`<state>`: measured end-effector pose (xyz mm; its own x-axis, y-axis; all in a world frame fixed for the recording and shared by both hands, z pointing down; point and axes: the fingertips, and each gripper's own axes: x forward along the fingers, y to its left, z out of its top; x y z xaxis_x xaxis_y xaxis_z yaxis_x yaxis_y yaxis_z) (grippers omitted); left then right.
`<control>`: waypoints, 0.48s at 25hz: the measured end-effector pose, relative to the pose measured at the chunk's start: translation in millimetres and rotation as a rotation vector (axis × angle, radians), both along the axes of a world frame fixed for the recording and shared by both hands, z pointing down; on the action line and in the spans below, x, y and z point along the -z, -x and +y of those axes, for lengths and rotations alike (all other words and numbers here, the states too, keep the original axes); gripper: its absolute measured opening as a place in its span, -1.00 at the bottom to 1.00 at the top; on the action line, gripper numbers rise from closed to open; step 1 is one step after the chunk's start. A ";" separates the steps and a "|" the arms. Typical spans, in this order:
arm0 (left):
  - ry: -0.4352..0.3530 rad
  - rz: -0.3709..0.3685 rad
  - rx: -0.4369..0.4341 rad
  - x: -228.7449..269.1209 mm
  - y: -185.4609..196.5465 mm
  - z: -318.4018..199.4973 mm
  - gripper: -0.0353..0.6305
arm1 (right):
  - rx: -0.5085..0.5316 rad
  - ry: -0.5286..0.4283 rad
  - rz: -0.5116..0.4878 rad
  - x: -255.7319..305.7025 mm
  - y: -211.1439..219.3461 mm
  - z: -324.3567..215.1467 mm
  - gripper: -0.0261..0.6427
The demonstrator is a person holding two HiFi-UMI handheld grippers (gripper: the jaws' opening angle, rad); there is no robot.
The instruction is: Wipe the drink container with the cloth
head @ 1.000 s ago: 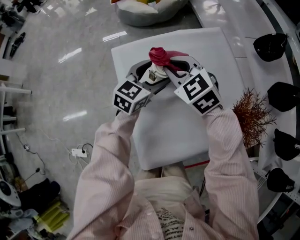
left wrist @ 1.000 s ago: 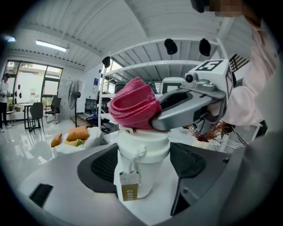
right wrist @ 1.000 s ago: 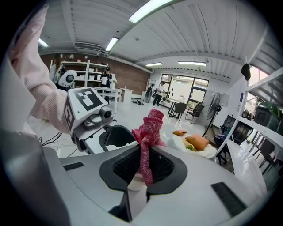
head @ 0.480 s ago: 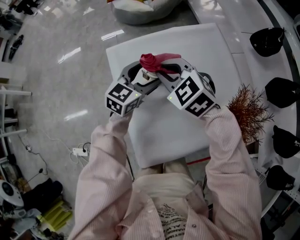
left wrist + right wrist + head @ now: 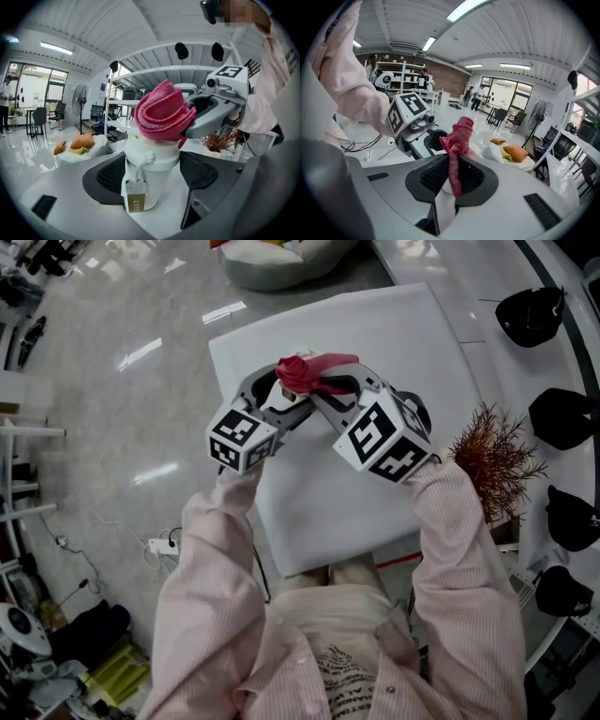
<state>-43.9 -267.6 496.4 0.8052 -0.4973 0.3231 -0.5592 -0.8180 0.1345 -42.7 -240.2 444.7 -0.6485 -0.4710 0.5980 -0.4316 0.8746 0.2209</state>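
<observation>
Head view, left gripper (image 5: 277, 401) clamps white cup (image 5: 149, 168), right gripper (image 5: 331, 390) pinches pink cloth (image 5: 304, 371)

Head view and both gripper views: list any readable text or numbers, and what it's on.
"COFFE": printed vertically on the tan tag hanging from the white drink container; any further letters are unclear.
Shirt print: too blurred to read.
Marker cubes: square patterns only, no words or numbers.
</observation>
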 end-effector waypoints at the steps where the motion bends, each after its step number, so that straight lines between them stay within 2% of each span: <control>1: 0.000 0.001 0.003 0.1 0.8 -0.1 0.19 | 0.003 -0.001 0.000 0.4 0.1 1.6 -0.81; 5: -0.001 0.000 0.005 0.0 0.2 0.6 0.19 | -0.002 -0.005 -0.006 1.0 -2.2 7.1 -0.81; 12: 0.003 -0.006 0.011 -1.0 0.3 0.6 0.19 | -0.013 0.019 -0.080 -0.3 -9.9 21.5 -0.81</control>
